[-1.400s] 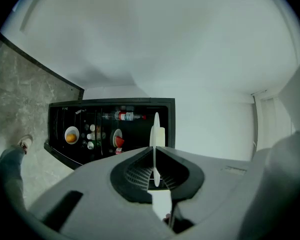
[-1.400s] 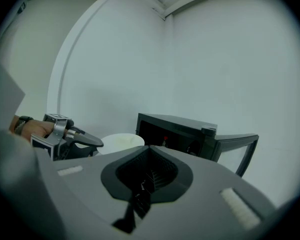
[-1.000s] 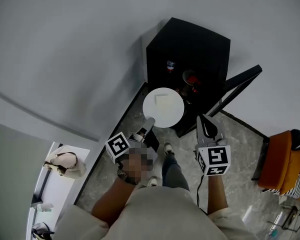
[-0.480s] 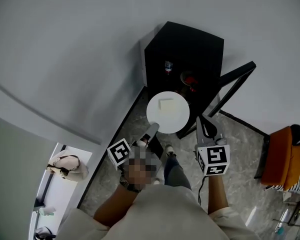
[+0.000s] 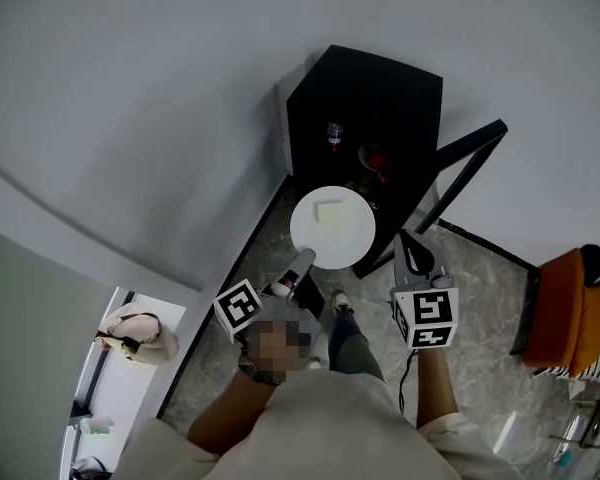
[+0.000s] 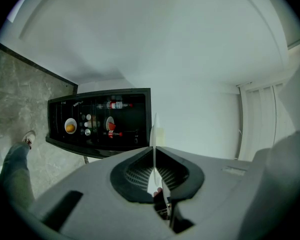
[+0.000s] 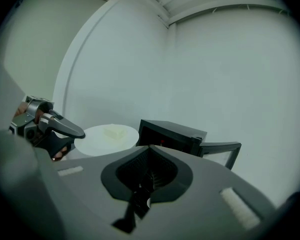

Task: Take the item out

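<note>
Left gripper (image 5: 302, 260) clamped on the rim of a white plate (image 5: 332, 230), pale block (image 5: 330, 211) on it, plate out in front of the open black cabinet (image 5: 380, 98), right gripper (image 5: 412, 253) beside, jaws together, empty

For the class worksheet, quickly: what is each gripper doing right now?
Left gripper: closed on the rim of the white plate.
Right gripper: closed, holding nothing.
</note>
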### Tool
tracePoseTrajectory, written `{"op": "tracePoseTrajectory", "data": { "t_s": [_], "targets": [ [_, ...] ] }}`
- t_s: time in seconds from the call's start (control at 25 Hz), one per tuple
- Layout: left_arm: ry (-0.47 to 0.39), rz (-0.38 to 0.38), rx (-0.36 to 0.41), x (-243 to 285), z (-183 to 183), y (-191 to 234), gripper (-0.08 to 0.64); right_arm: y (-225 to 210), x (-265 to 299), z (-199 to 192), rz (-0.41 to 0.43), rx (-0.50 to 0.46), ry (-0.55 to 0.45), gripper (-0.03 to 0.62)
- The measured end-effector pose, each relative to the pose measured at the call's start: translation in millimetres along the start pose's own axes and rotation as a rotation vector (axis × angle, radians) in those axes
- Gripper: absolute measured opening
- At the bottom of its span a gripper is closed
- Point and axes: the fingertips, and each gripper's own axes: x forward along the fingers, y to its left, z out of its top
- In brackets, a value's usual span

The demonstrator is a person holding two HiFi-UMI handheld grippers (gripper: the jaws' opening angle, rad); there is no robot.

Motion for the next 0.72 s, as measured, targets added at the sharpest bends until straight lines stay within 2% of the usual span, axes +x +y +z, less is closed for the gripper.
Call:
{"op": "tracePoseTrajectory", "data": {
  "t_s": [0.72],
  "targets": [
    [-0.003,0.027,-0.002,-2.5,4.4,16.3,0.014,-0.6,6.3,-7.9,-0.004,0.001,0.021,0.005]
  ]
}}
